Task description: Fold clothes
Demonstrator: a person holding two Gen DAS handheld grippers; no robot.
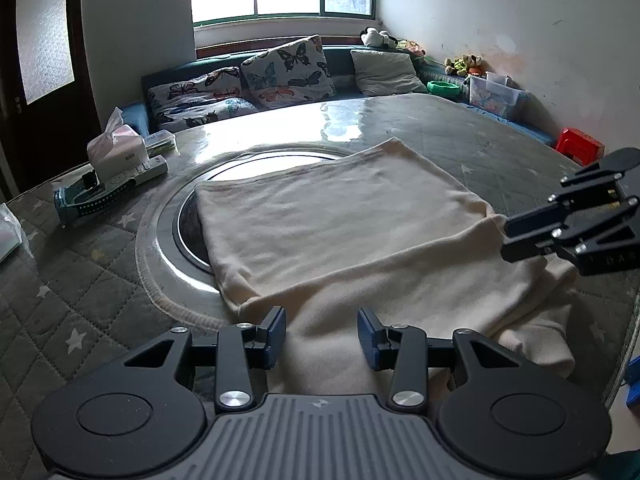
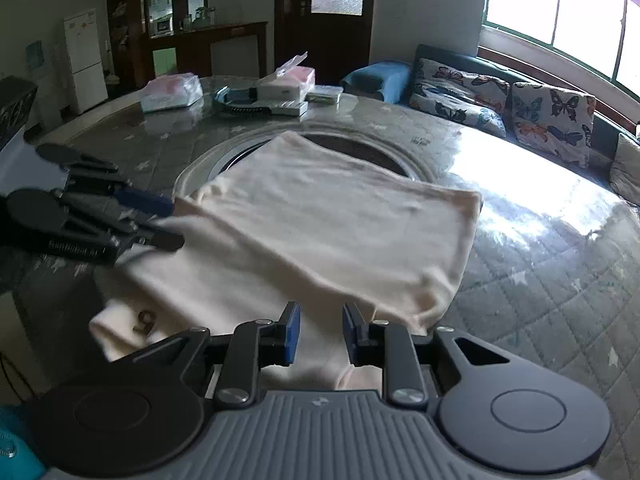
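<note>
A cream garment (image 1: 340,232) lies on the round table, its far half folded back over the near half. It also shows in the right wrist view (image 2: 320,232). My left gripper (image 1: 322,338) is open just above the garment's near edge, at the left end of the fold, nothing between its blue pads. In the right wrist view it (image 2: 168,224) sits at the fold's left corner. My right gripper (image 2: 318,334) is open over the near cloth, empty. In the left wrist view it (image 1: 516,236) hovers at the fold's right end.
The table (image 1: 100,280) has a quilted grey cover and a round glass turntable (image 1: 184,216). A tissue box (image 1: 116,152), remote and small tray stand at its far left. A sofa with butterfly cushions (image 1: 288,68) lies beyond. A red stool (image 1: 580,144) stands right.
</note>
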